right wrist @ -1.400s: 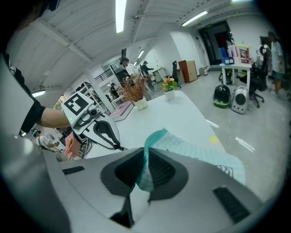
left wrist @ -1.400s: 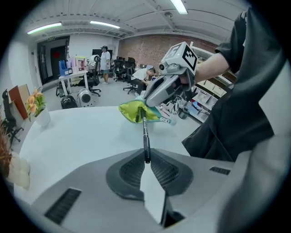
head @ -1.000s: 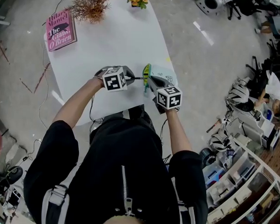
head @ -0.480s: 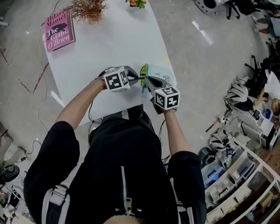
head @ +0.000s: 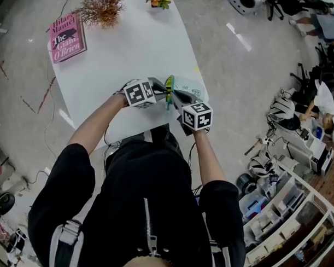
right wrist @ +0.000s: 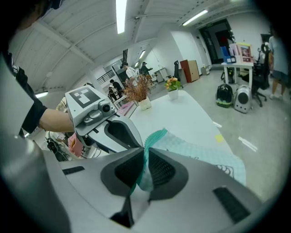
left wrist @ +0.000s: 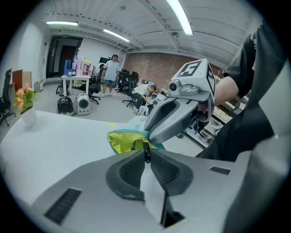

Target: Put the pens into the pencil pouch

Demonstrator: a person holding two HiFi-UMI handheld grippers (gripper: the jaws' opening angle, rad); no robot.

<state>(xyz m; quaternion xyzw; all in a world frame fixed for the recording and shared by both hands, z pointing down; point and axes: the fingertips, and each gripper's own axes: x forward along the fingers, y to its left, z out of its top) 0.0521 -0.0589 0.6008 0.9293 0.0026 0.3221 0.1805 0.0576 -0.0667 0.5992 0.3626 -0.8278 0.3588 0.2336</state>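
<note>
Left gripper (head: 160,90): we are pinching its jaws almost together on a thin dark pen (left wrist: 147,152), pointing it at the pouch's mouth.
Right gripper (head: 175,96): we are clamping its jaws on the teal zipper edge of the pencil pouch (head: 189,88), holding the mouth up and open.
Pouch: it is lying at the near right corner of the white table (head: 131,52), with its yellow-green lining showing between the two grippers.
Pen: its front end is meeting the open mouth; we cannot tell how deep it is going.
Done, as we are judging it: the pouch is open and one pen is at the entrance.
Left to do: we are yet to push this pen in and release it. No other pens are showing, so we cannot count what remains.
Elsewhere: a pink book (head: 66,36) and a dried plant (head: 103,7) are sitting well apart at the far edge.
</note>
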